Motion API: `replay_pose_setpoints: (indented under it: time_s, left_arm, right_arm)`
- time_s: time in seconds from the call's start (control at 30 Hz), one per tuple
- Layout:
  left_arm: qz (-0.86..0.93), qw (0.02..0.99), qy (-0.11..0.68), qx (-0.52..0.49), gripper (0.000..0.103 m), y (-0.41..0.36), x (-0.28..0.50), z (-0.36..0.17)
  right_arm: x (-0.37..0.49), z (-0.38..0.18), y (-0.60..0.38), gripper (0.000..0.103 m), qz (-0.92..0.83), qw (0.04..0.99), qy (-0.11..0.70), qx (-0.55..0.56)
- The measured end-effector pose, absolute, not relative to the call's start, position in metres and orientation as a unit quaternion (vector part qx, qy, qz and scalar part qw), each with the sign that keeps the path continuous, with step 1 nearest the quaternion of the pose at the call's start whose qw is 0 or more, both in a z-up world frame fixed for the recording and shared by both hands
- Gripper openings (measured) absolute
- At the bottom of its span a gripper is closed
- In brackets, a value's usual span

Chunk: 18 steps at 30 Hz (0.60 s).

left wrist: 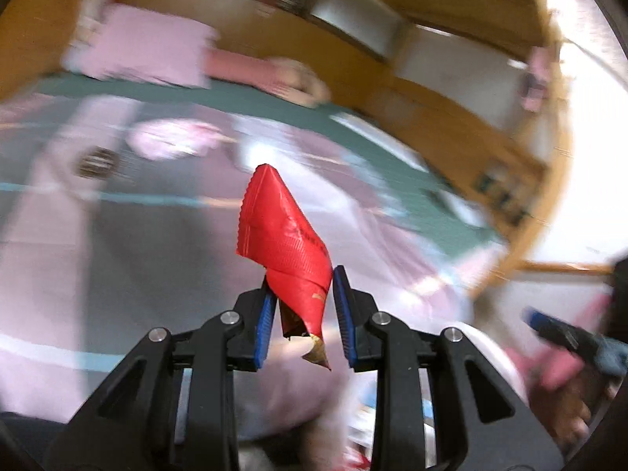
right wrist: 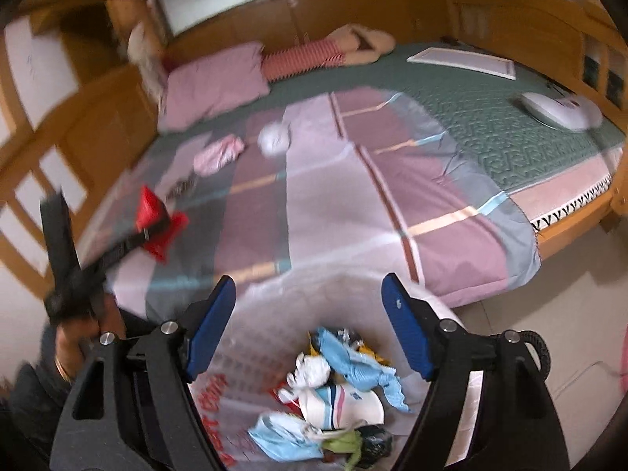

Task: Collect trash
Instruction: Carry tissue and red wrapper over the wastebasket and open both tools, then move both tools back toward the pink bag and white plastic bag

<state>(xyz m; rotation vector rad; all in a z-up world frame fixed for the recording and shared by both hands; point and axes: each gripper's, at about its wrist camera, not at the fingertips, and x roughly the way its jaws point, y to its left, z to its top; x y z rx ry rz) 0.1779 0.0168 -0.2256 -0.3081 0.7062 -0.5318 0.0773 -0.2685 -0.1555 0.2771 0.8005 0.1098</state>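
Left gripper (left wrist: 300,306) is pinching a red wrapper (left wrist: 284,235) up off the bed (right wrist: 510,133), near its left edge. Right gripper (right wrist: 310,325) hangs spread wide, holding nothing, over the trash bag (right wrist: 274,353) at the foot edge, with plenty of bare quilt (right wrist: 333,204) beyond.

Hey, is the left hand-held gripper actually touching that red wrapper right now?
Touching. The left wrist view shows the red wrapper lying against the left hand-held gripper's left pad, with a gap at the other pad.

Right tool (right wrist: 308,325) spread open above trash bag (right wrist: 251,306); left tool (right wrist: 151,229), blurred, seemingly gripping red wrapper (right wrist: 157,216)
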Motion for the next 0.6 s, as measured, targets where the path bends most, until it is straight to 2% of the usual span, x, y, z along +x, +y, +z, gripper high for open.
replay_pose_setpoints:
  time_s: [0.23,0.3,0.33,0.37,0.43,0.53,0.6]
  left_arm:
    - [-0.445,0.810,0.359,-0.127,0.029,-0.025,0.157,-0.226]
    - [-0.481,0.788,0.369,-0.107,0.033,-0.039,0.150,-0.227]
    - [-0.493,0.779,0.375,-0.098,0.043,-0.045,0.147,-0.228]
    - [-0.504,0.768,0.386,-0.085,0.059,-0.052,0.144,-0.230]
    - [-0.510,0.761,0.396,-0.069,0.075,-0.057,0.138,-0.233]
    - [-0.501,0.765,0.400,-0.052,0.083,-0.062,0.133,-0.235]
    - [-0.487,0.772,0.405,-0.057,0.083,-0.061,0.137,-0.236]
  right_arm:
    - [0.074,-0.149,-0.296,0.076,0.018,0.914,0.364,0.180]
    - [0.075,-0.151,-0.299,0.076,0.014,0.911,0.368,0.187]
    - [0.075,-0.153,-0.300,0.076,0.013,0.909,0.370,0.189]
    - [0.076,-0.155,-0.301,0.076,0.012,0.908,0.373,0.191]
    - [0.076,-0.156,-0.300,0.076,0.012,0.906,0.377,0.194]
    - [0.077,-0.159,-0.299,0.076,0.013,0.904,0.380,0.195]
    - [0.077,-0.160,-0.297,0.076,0.014,0.903,0.382,0.196]
